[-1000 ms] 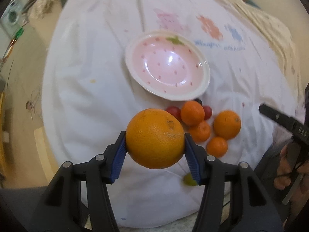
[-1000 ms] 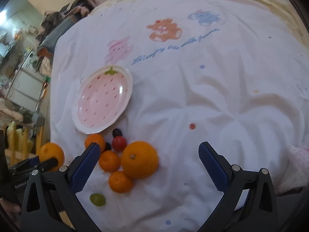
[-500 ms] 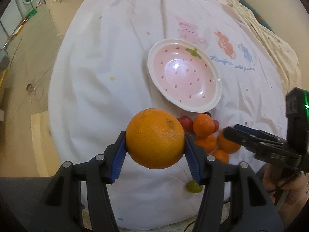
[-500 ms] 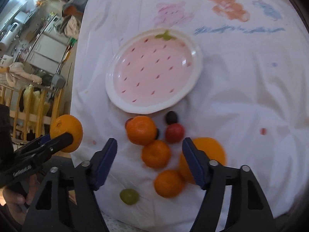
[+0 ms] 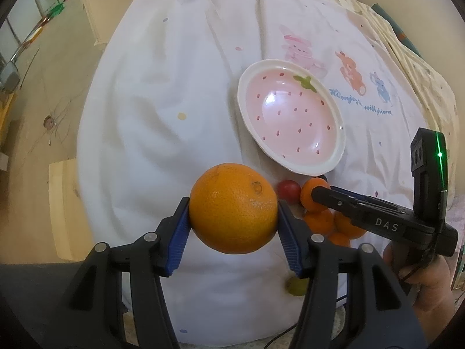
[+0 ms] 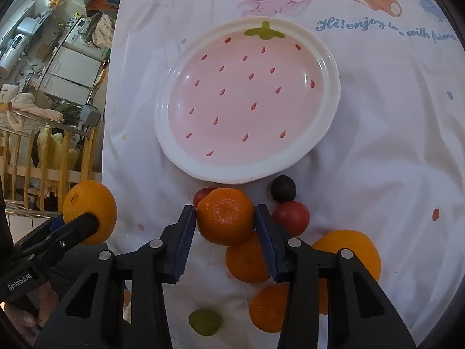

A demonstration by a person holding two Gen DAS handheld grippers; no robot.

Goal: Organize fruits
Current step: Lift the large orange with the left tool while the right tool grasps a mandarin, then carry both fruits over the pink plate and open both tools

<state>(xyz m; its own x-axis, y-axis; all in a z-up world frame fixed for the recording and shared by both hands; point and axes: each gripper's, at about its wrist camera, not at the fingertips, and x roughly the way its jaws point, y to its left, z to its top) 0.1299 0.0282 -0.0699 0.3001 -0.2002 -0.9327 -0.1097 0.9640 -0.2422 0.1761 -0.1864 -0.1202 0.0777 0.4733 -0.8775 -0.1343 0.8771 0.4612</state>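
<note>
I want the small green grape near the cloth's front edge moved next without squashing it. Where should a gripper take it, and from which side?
Take the green grape across its short middle, coming straight down from above. It lies alone on the white cloth, with bare cloth on both sides for the pads, and the nearest mandarin sits apart to its right. It probably needs a light squeeze.

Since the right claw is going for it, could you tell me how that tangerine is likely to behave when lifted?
The tangerine looks round and smooth-skinned, so it may roll if released. The right claw is closing on its sides; soft peel probably dents under pressure. It touches a second tangerine, which may shift.
</note>
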